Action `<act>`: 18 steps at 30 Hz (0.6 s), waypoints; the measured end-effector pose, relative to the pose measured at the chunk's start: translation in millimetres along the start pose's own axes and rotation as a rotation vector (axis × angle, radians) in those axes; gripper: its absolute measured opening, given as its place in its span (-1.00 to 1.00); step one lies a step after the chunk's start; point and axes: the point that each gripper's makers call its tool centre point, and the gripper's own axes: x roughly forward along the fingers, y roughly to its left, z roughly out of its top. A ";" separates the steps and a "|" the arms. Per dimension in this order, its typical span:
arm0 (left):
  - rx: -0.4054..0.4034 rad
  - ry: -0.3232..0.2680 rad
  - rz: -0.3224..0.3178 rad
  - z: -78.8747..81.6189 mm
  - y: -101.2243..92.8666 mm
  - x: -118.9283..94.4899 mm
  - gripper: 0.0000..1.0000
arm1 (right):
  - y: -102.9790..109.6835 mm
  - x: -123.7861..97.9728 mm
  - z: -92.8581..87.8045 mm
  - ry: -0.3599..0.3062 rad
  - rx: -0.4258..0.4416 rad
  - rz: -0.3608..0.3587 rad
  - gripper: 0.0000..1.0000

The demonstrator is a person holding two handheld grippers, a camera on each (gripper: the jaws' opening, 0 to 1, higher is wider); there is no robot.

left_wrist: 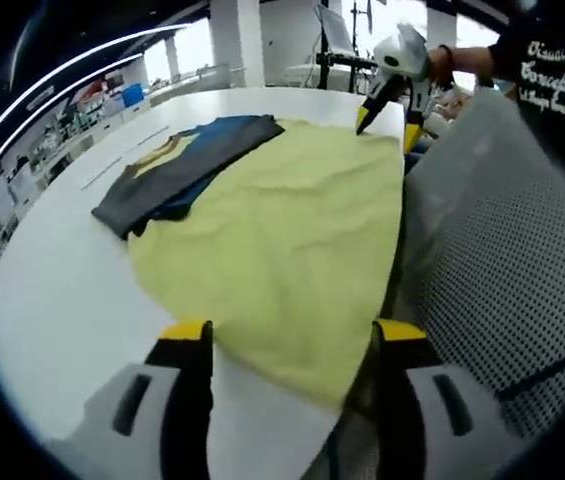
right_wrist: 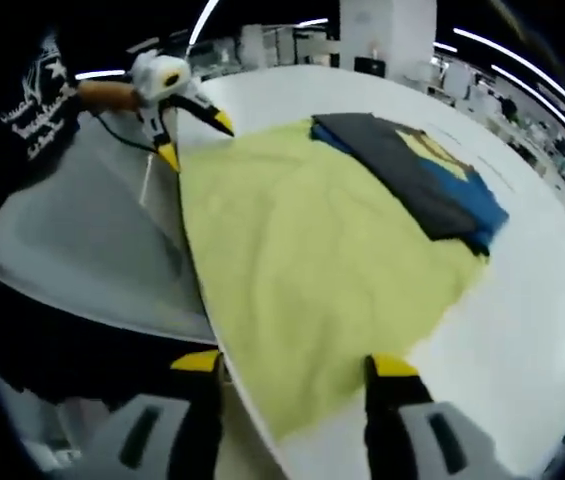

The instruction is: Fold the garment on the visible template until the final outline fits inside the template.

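Left gripper (left_wrist: 292, 345) wide apart, empty, over near edge of yellow garment (left_wrist: 292, 230). Right gripper (right_wrist: 297, 375) same, empty, at other end. Garment flat on white table (left_wrist: 52, 290), dark folded clothes (left_wrist: 182, 165) beside far corner. Best: pinch both edge corners together, lift evenly, fold.

One pale yellow cloth garment (left_wrist: 292, 250), one folded dark grey and blue garment (left_wrist: 177, 175), one white round table (left_wrist: 52, 310), two yellow-tipped grippers.
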 end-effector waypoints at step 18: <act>-0.025 0.019 -0.002 -3.9 8.3 3.5 0.12 | -12.2 1.6 -2.2 0.035 -0.021 -0.056 -0.19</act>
